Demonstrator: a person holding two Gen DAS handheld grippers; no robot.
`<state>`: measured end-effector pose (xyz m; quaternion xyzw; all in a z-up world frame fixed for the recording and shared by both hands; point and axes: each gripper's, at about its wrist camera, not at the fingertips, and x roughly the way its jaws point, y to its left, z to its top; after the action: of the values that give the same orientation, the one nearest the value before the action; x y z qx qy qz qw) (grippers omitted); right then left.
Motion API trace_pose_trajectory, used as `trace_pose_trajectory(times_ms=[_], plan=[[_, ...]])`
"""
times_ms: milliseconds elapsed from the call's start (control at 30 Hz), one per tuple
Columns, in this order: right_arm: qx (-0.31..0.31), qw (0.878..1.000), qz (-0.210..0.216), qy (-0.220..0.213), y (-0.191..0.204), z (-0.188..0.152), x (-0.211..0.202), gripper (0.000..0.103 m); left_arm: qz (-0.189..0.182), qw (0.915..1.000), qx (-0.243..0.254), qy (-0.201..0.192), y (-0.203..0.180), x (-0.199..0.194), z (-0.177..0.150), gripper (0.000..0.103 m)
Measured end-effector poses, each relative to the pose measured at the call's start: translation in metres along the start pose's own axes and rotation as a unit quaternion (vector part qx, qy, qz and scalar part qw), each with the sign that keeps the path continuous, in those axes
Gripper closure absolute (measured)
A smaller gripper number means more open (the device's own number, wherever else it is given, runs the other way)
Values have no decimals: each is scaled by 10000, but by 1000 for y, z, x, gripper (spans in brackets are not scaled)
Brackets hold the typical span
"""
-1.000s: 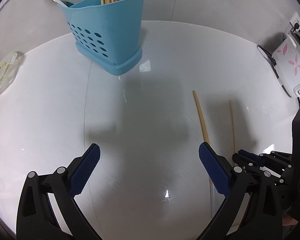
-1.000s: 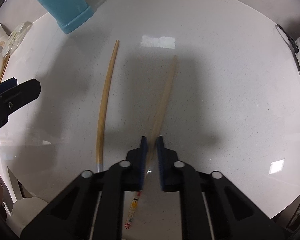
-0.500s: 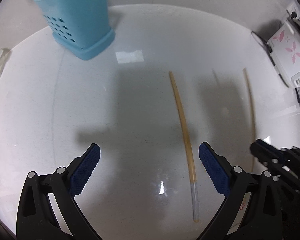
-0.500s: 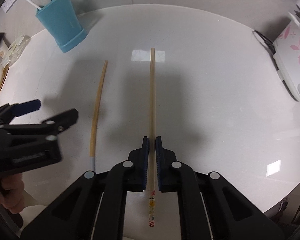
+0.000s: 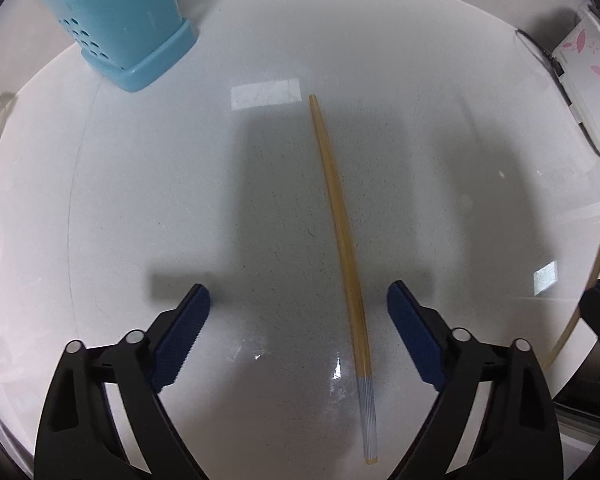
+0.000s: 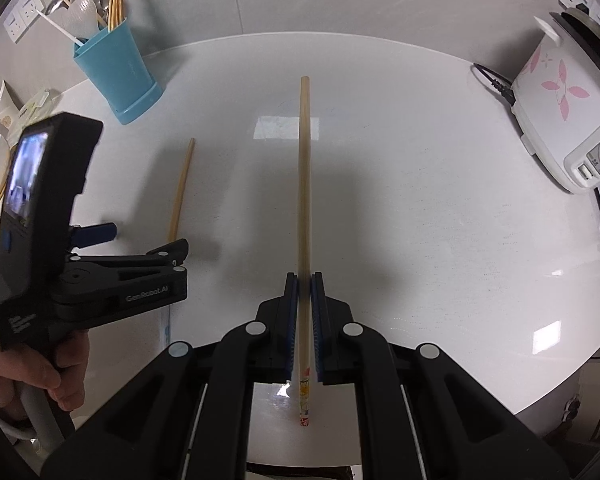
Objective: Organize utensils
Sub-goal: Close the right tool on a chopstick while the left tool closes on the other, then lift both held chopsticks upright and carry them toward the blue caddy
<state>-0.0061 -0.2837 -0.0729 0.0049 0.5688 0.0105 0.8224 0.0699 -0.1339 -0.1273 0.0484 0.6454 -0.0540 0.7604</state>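
Bamboo-coloured and slim, one chopstick (image 5: pixel 342 236) lies flat on the white round table (image 5: pixel 120 208), its long axis running from near to far: the narrow tip points away toward the far edge and the pale, clear-looking butt end lies nearest the camera. The left gripper (image 5: pixel 298 312) hangs over it pointing down, its jaws spread wide and just now closing in a little, with the chopstick lying between the blue pads (image 5: pixel 414 342) but nearer the right one; neither pad touches it. In the right wrist view this same chopstick (image 6: pixel 181 190) shows on the left, partly hidden behind the left gripper (image 6: pixel 140 240), which a hand (image 6: pixel 32 372) holds by its handle at the near left. The right gripper (image 6: pixel 305 280) has its jaws pinched together on a second chopstick (image 6: pixel 304 184), gripping it near the decorated butt end, which sticks out toward the camera; the shaft runs straight ahead along the fingers, raised off the table, its plain tip pointing to the far side. A blue utensil holder (image 6: pixel 118 70) stands at the far left, upright, with chopsticks, spoons and a white paddle sticking up out of it. A white rice cooker (image 6: pixel 556 116) with pink flowers sits at the far right edge.
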Motion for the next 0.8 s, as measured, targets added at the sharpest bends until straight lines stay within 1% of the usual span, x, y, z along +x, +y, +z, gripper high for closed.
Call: trace_pose_trajectory(times_ms=[67, 167, 233, 267, 333, 367, 433, 500, 567, 633, 800], plan=[[-7, 10000, 7, -58, -3, 1, -4, 97, 99, 9999, 31, -40, -3, 0, -1, 20], [-45, 9999, 42, -123, -8, 1, -9, 97, 140, 9998, 22, -127, -5, -2, -1, 30], [-63, 9998, 72, -163, -11, 3, -12, 97, 152, 9997, 64, -163, -9, -5, -2, 44], [-71, 9998, 81, -173, -11, 3, -13, 97, 151, 9997, 83, -169, -10, -6, -3, 49], [-102, 9997, 112, -195, -15, 4, -15, 97, 166, 9996, 128, -186, -16, -8, -5, 64], [-124, 9996, 133, -210, -16, 5, -16, 97, 176, 9996, 133, -193, -20, -8, -4, 68], [-160, 9995, 159, -237, -19, 6, -17, 97, 210, 9993, 188, -237, -24, -9, -5, 95], [-190, 9993, 191, -247, -22, 8, -19, 97, 242, 9992, 157, -272, -26, -10, -8, 97], [-215, 9992, 220, -250, -24, 8, -20, 97, 165, 9994, 86, -276, -23, -10, -10, 97], [-245, 9990, 247, -267, -27, 10, -22, 97, 222, 9988, 78, -441, -20, -16, -13, 97], [-282, 9986, 321, -302, -33, 12, -24, 97, 224, 9963, -7, -835, -21, -36, -15, 97]])
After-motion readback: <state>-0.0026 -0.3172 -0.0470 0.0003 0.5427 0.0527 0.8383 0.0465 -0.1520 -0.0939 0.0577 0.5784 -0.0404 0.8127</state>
